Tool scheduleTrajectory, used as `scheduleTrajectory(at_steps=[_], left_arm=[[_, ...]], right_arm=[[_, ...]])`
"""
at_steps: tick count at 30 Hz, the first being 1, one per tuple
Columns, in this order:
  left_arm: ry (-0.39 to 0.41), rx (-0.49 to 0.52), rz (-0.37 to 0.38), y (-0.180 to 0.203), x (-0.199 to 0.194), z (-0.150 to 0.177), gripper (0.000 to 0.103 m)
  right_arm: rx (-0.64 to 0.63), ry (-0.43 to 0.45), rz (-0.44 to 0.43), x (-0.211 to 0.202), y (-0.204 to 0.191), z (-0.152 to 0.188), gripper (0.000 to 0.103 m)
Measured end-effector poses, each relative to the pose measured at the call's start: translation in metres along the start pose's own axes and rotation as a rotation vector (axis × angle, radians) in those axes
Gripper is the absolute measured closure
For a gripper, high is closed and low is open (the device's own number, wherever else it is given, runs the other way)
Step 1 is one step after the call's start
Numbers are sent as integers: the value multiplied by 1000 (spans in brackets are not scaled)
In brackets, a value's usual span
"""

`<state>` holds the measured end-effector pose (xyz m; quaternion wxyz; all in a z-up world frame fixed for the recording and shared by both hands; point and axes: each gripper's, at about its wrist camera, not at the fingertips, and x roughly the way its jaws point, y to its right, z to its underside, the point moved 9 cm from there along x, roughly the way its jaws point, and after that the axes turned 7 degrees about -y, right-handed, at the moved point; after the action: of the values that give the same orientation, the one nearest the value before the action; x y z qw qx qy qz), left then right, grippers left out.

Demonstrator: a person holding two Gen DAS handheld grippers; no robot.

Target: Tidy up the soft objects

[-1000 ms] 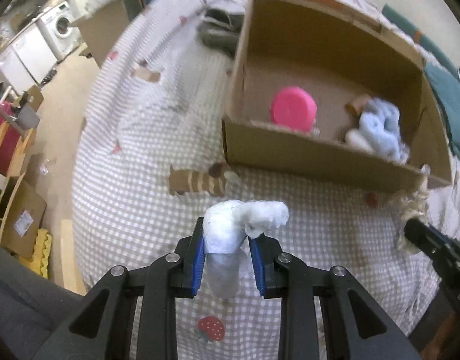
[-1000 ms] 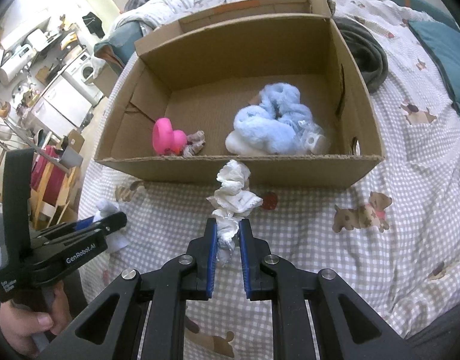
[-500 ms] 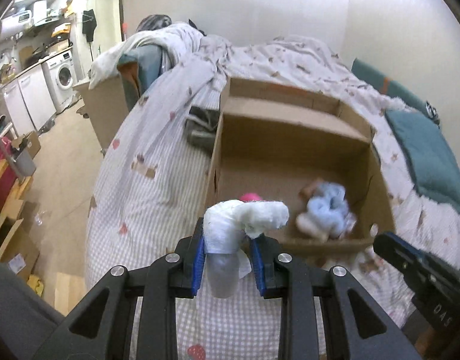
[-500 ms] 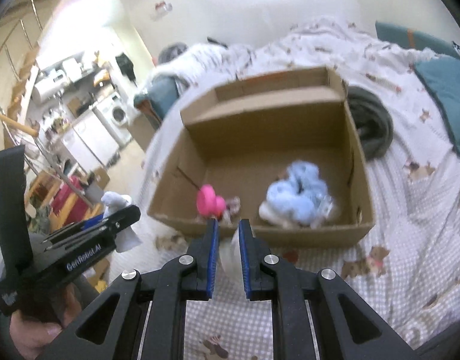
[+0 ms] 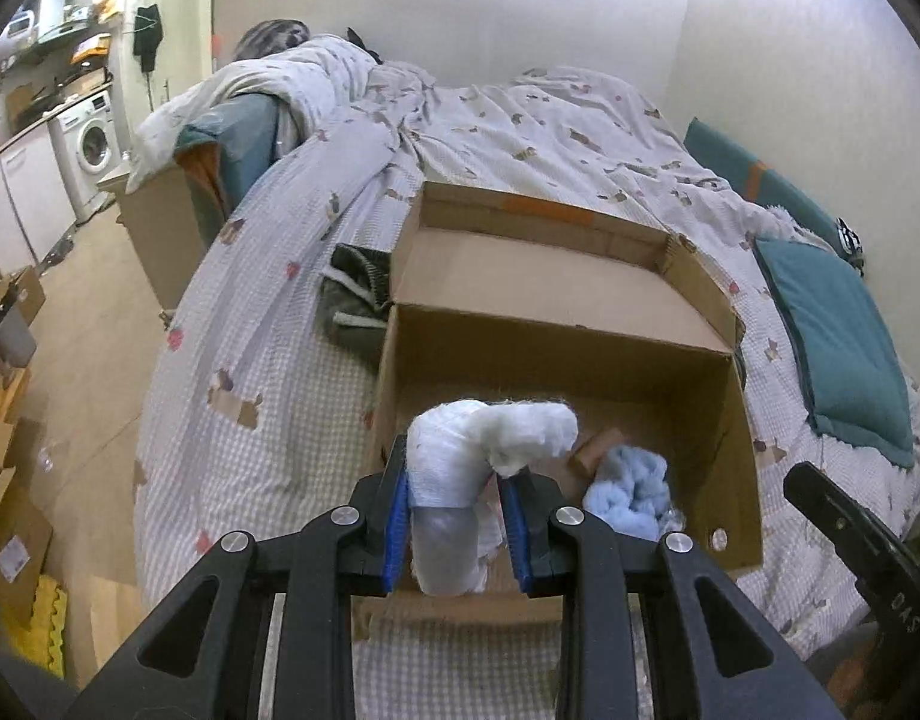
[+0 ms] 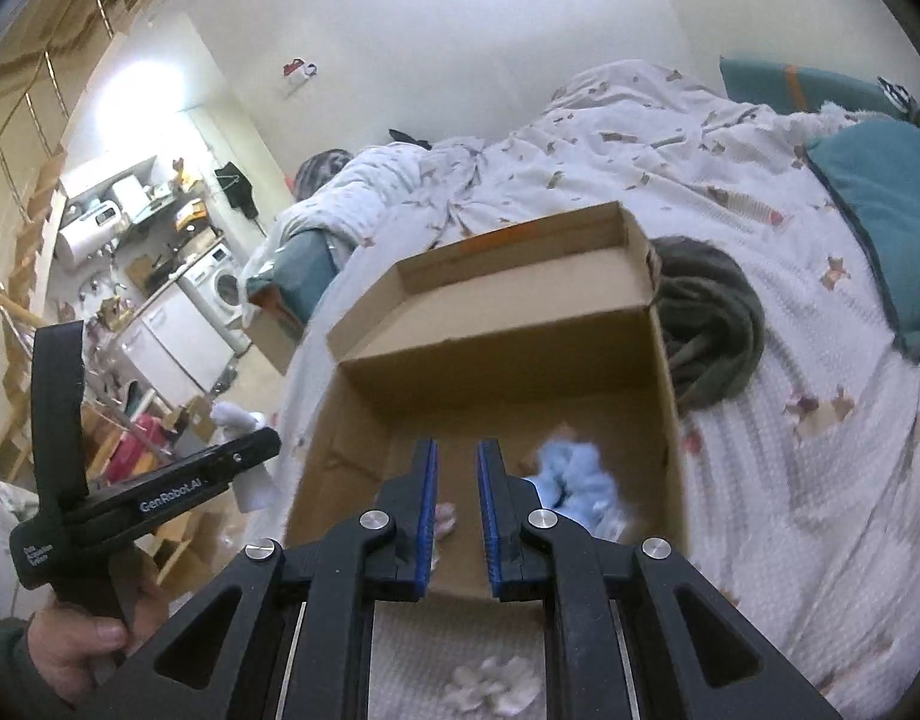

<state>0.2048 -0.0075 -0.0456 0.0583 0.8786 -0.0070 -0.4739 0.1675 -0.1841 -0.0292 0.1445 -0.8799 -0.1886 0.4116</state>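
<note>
The left gripper (image 5: 457, 483) is clamped on a white rolled sock (image 5: 490, 438). Its blue pads (image 5: 396, 528) press the sock's lower part from both sides, and the upper end bends over to the right above the fingertips. In the left wrist view the sock is in the air over the near left corner of an open cardboard box (image 5: 742, 480) that sits on a bed (image 5: 262, 360) covered with a checked quilt. Inside the box a light blue fluffy toy (image 5: 631, 480) lies against the near right side, and a small brown piece (image 5: 598, 450) is just beside it. The right gripper (image 6: 457, 450) points at the same box from the near edge. Its jaws are almost together, and only the cardboard floor shows through the narrow gap at the tips. A white ruffled fabric piece (image 6: 490, 684) shows low down between the gripper's arms. I cannot tell whether it is pinched further back or lies on the quilt. A hand (image 6: 82, 642) at the lower left of the right wrist view grips the handle of the left tool. A dark green garment (image 5: 352, 300) lies on the bed, touching the box's far left side. A teal pillow (image 5: 838, 336) rests to the right, well apart from the box. A washing machine (image 5: 91, 138) stands in the kitchen area beyond the bed.
</note>
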Motion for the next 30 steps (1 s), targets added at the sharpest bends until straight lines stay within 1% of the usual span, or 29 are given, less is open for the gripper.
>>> scheduleTrajectory(at_steps=[2,4,9,11,14,15,17,18,19,20,22,23,24,28,30], left_arm=[[-9,15,5,4,10,-3,78],[-20,25,11,6,20,-3,78],[-69,18,36,4,45,12,78],[-93,3,43,2,54,17,78],[-130,-17,69,3,65,22,78],[-136,-16,71,4,67,22,78],[-145,-10,66,4,70,24,78],[-150,-11,66,4,71,25,78],[-154,-15,71,4,71,26,78],[-155,-20,75,4,70,26,78],[-166,-39,82,2,68,26,78],[-170,-47,87,2,68,25,78],[-176,-56,95,2,67,25,78],[-185,-59,114,7,65,24,78],[-184,-45,106,7,63,25,78]], right_arm=[[15,-3,0,7,8,-6,87],[58,-8,-20,13,18,-7,87],[173,-55,-44,31,46,7,89],[198,-74,-57,37,50,10,89],[200,-79,-59,40,50,12,89],[209,-87,-76,42,49,13,89],[249,-145,-126,50,47,19,88],[259,-196,-135,55,45,26,87],[254,-252,-118,57,42,37,86],[241,-283,-90,55,40,47,83],[213,-311,-72,48,31,67,68],[201,-334,-68,46,25,79,43],[188,-362,-48,47,21,90,26],[85,-499,85,75,13,131,26],[52,-551,104,92,9,141,26]])
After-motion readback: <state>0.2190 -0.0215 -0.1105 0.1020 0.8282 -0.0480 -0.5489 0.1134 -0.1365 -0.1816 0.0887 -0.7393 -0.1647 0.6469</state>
